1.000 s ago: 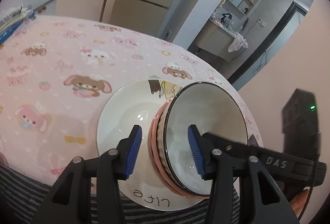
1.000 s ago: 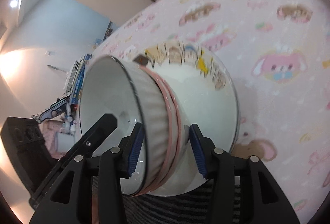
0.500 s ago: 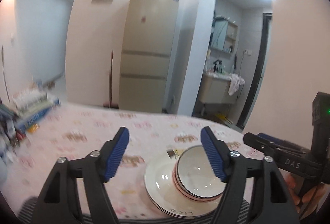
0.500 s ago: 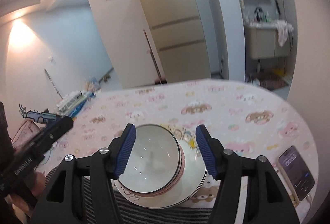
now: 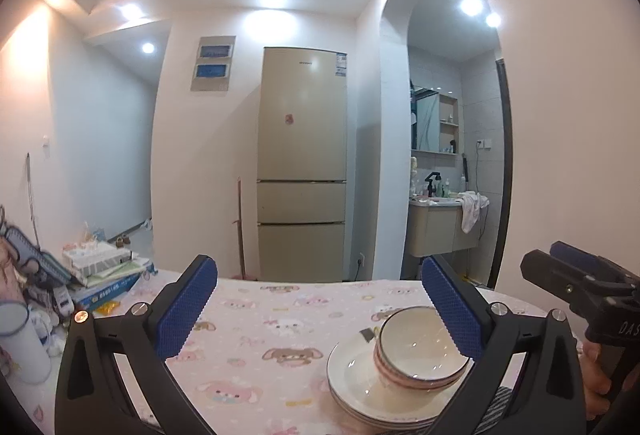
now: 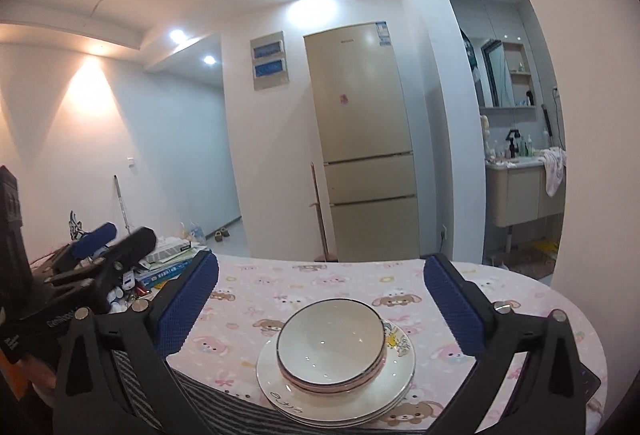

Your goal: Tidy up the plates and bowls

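Both hand-held grippers have just pulled back and up from the stacked white ceramic bowls, their blue-padded jaws having just been opening and now spread wide with nothing between them: the left hand-held gripper and the right hand-held gripper each hang clear of the crockery. The bowls, the lower one pink-ribbed, sit nested on a pile of white ceramic plates at the surface's near edge, at 6 o'clock in the right wrist view, so the stacking looks finished. The surface wears a pink cartoon-print tablecloth; beyond stand a tall beige refrigerator at 12 o'clock and a washbasin alcove at 3 o'clock.
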`<state>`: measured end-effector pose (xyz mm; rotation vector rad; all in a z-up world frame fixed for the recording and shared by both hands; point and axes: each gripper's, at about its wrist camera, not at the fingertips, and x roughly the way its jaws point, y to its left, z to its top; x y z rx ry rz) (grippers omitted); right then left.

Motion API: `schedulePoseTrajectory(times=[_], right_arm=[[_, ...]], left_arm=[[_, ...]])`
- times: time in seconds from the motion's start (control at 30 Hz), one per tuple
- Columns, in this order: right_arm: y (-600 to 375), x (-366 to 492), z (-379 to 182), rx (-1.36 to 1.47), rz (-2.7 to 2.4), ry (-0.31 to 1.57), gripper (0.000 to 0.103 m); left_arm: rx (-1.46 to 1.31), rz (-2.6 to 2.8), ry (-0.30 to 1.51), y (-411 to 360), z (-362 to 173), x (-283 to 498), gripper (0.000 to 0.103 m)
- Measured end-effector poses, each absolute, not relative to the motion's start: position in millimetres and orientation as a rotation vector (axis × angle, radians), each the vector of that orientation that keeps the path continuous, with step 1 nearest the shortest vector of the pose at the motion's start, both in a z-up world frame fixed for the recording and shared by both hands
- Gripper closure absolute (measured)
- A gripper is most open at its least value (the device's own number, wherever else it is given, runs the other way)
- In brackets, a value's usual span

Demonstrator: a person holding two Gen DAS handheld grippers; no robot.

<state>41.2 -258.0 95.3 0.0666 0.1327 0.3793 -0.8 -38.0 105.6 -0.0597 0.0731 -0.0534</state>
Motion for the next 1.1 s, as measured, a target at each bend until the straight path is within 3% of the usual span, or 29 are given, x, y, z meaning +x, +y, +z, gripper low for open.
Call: schedulePoseTrajectory(times=[0.33, 0.47, 1.1], right_arm=[[-236.6, 29.1, 54.6, 0.032, 0.301, 0.087, 0.000], [-244.8, 32.6, 45.6, 0.084, 0.272, 0.097, 0.000], [-238.6, 33.7, 29.0, -0.028, 0.128, 0.103, 0.000]], left_arm=[[-0.066, -0.023, 0.023, -15.5, 56.5, -8.8, 0.000], [-0.103, -0.007, 0.112, -6.8, 33.4, 9.4, 0.000], [-0.069, -0.006, 0.089, -12.5, 24.1, 2.6, 0.000]])
